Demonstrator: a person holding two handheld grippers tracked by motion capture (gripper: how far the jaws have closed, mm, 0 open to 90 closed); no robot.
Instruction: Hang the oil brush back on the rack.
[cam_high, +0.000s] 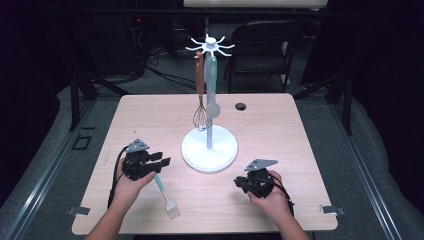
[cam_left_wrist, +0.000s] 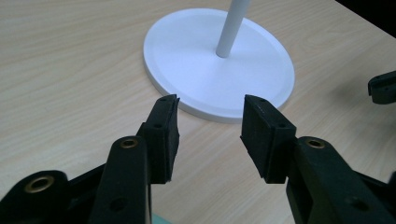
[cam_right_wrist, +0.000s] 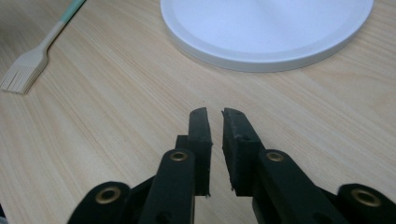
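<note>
The left gripper (cam_high: 161, 161) hangs just left of the white stand's base (cam_high: 209, 150) with its jaws spread wide and nothing between them; in the left gripper view they frame the near rim of that base (cam_left_wrist: 219, 65). Directly beneath this gripper, on the side away from the stand, the pastry brush (cam_high: 166, 196) lies flat on the table (cam_high: 280, 125), its mint handle running under the hand and its pale bristles pointing toward the person. The right gripper (cam_high: 239, 182) sits on the table to the right of the base and nearer the person, jaws nearly closed with a thin gap and holding nothing. Up on the stand's hooks (cam_high: 210, 46), a whisk (cam_high: 200, 100) with a brown handle and a pale green spoon-like utensil (cam_high: 212, 92) already hang side by side against the pole. Judging from this, two utensils are in place and the brush is what remains: it has yet to be grasped, lifted and hooked. No brand, label or readable writing appears on any item.
</note>
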